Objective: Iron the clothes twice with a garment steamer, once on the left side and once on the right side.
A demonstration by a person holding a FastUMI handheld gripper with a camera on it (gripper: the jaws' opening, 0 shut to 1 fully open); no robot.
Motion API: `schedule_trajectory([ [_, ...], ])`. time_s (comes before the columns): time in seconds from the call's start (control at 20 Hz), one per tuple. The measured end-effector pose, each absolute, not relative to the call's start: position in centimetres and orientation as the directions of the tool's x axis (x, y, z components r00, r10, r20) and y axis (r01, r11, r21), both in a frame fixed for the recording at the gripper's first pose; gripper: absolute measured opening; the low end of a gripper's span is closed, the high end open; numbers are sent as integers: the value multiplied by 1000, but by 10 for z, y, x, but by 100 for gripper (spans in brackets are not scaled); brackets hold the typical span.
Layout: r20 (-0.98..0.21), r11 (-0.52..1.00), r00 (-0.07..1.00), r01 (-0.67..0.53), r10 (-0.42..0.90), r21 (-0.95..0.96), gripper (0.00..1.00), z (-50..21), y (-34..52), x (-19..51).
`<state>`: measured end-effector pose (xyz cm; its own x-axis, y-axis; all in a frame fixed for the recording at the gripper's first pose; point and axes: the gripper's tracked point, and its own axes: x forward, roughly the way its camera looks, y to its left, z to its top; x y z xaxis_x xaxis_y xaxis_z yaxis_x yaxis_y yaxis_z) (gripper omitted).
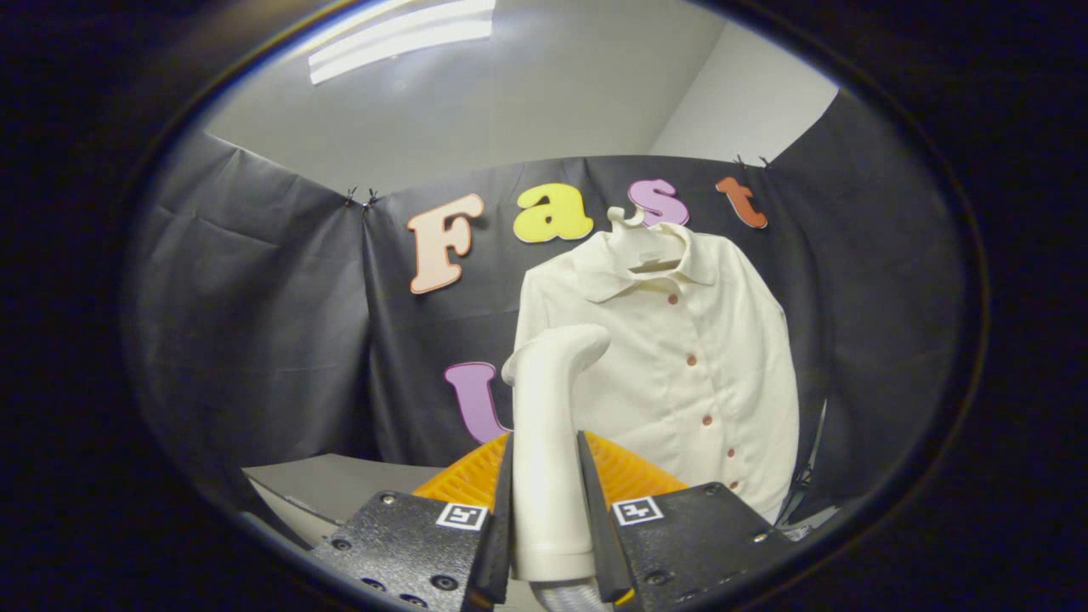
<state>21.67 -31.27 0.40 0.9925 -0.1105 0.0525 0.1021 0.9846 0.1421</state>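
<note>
— How many garments hang here?
— One shirt [680, 374], on one hanger [639, 240].
— Buttons down its front?
— Five that show, in a single column.
— Steamers?
— One garment steamer [548, 442], clamped by one gripper [548, 510], both fingers pressing its handle.
— Anything else to count?
— One orange basket [633, 476] behind the fingers, one table [340, 484], and one ceiling light [399, 38].
</note>
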Motion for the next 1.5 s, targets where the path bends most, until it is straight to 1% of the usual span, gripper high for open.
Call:
schedule_trajectory([
  [0.15, 88, 984, 987, 125, -137, 128, 39, 7, -332, 235],
  [0.35, 81, 983, 983, 156, -164, 101, 39, -13, -350, 262],
  [0.8, 106, 981, 982, 145, -159, 127, 39, -38, -360, 281],
  [0.95, 82, 979, 984, 143, -156, 143, 39, -55, -358, 288],
  [1.1, 33, 981, 986, 159, -164, 109, 38, -80, -357, 293],
  [1.3, 20, 977, 992, 122, -128, 177, 37, -95, -349, 293],
  [1.4, -7, 970, 993, 113, -114, 217, 36, -106, -348, 291],
  [1.5, -34, 969, 993, 120, -116, 217, 36, -120, -350, 286],
])
